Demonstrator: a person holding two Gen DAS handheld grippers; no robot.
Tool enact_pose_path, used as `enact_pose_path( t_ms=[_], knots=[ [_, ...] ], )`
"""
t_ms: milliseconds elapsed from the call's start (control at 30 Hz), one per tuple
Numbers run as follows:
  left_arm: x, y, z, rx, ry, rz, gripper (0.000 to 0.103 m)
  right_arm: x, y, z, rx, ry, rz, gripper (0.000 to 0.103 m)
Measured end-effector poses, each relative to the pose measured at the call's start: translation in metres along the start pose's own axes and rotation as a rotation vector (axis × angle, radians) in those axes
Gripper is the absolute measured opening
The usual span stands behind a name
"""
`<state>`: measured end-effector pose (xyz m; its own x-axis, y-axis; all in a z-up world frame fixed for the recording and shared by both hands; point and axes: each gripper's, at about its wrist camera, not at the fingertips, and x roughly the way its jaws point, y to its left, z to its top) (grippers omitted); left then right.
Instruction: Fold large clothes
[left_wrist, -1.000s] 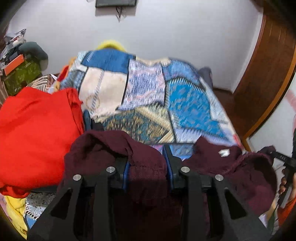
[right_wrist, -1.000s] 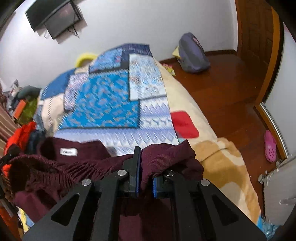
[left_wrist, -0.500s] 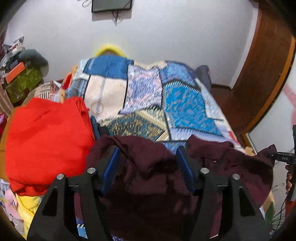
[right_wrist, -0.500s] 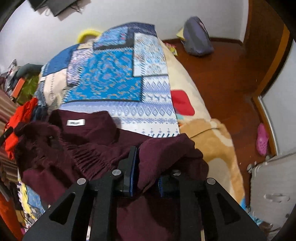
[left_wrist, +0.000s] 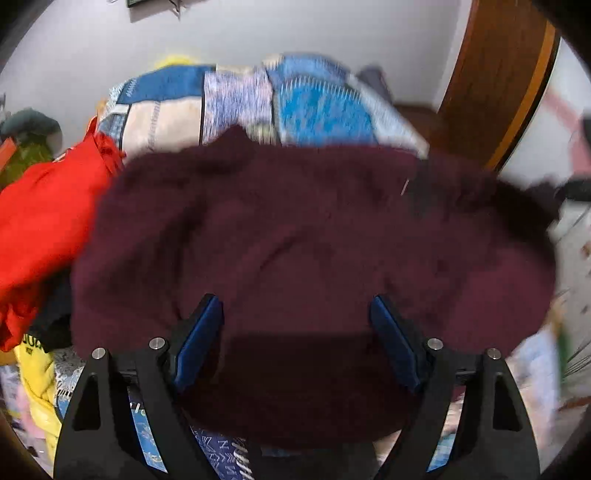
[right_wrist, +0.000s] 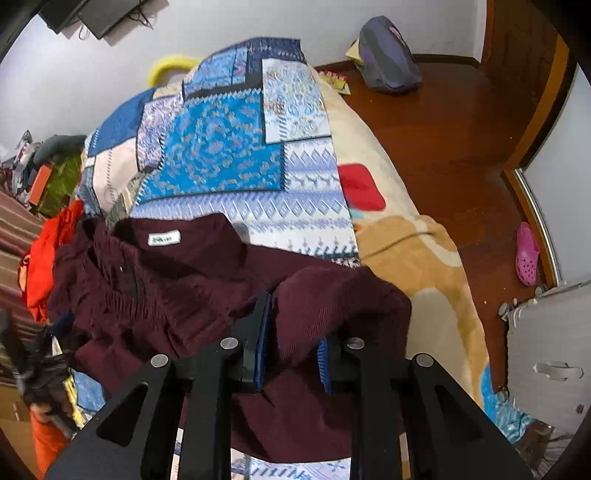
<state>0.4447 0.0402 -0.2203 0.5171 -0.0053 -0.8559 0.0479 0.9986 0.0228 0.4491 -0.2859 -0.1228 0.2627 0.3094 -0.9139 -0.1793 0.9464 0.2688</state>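
Note:
A dark maroon knitted garment (left_wrist: 303, 251) lies spread over the near end of a bed with a blue patchwork cover (left_wrist: 295, 107). My left gripper (left_wrist: 295, 332) is wide open just above it, holding nothing; this view is blurred. In the right wrist view the maroon garment (right_wrist: 155, 295) shows its collar and a white label (right_wrist: 164, 237). My right gripper (right_wrist: 293, 339) is partly open, with a fold of the garment still lying between its blue pads (right_wrist: 263, 343).
A red garment (left_wrist: 44, 214) and yellow clothes (left_wrist: 35, 373) are piled on the left of the bed. Wooden floor (right_wrist: 443, 147) lies right of the bed with a grey bag (right_wrist: 388, 62), a pink shoe (right_wrist: 526, 254) and a white heater (right_wrist: 546, 354).
My left gripper opened wide and let go of the maroon garment, which dropped flat onto the bed. My right gripper's jaws widened around their fold.

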Motion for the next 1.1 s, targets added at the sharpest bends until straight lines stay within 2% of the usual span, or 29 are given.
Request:
enact_pose_path(
  t_ms=[100, 233, 300, 433, 467, 600, 733, 800, 933, 1100],
  knots=[
    [0.024, -0.008, -0.01, 0.04, 0.0, 0.068, 0.085, -0.005, -0.007, -0.001, -0.029, -0.001, -0.063, 0.024],
    [0.029, -0.004, -0.008, 0.006, -0.018, 0.061, 0.088, -0.03, -0.022, -0.002, -0.025, -0.06, -0.12, 0.027],
    [0.029, -0.002, -0.006, -0.004, -0.024, 0.063, 0.088, -0.037, -0.021, -0.005, -0.037, -0.086, -0.154, 0.031],
    [0.025, -0.002, -0.008, -0.03, -0.035, 0.06, 0.088, -0.041, 0.007, -0.022, -0.117, -0.147, -0.142, 0.044],
    [0.023, -0.001, -0.011, -0.035, -0.036, 0.059, 0.088, -0.039, 0.017, -0.027, -0.146, -0.157, -0.133, 0.044],
    [0.014, -0.001, -0.021, -0.022, -0.044, 0.067, 0.088, -0.021, 0.061, -0.047, -0.229, -0.178, -0.077, 0.045],
    [-0.002, -0.002, -0.034, -0.012, -0.076, 0.066, 0.088, 0.01, 0.098, -0.068, -0.266, -0.15, 0.033, 0.045],
    [-0.014, 0.002, -0.044, -0.032, -0.103, 0.062, 0.088, 0.027, 0.111, -0.078, -0.294, -0.124, 0.026, 0.045],
    [-0.034, 0.02, -0.063, -0.11, -0.141, 0.033, 0.088, 0.066, 0.125, -0.096, -0.349, -0.065, -0.04, 0.045],
    [-0.061, 0.041, -0.083, -0.203, -0.224, -0.017, 0.088, 0.071, 0.123, -0.108, -0.353, -0.108, -0.079, 0.054]
  ],
)
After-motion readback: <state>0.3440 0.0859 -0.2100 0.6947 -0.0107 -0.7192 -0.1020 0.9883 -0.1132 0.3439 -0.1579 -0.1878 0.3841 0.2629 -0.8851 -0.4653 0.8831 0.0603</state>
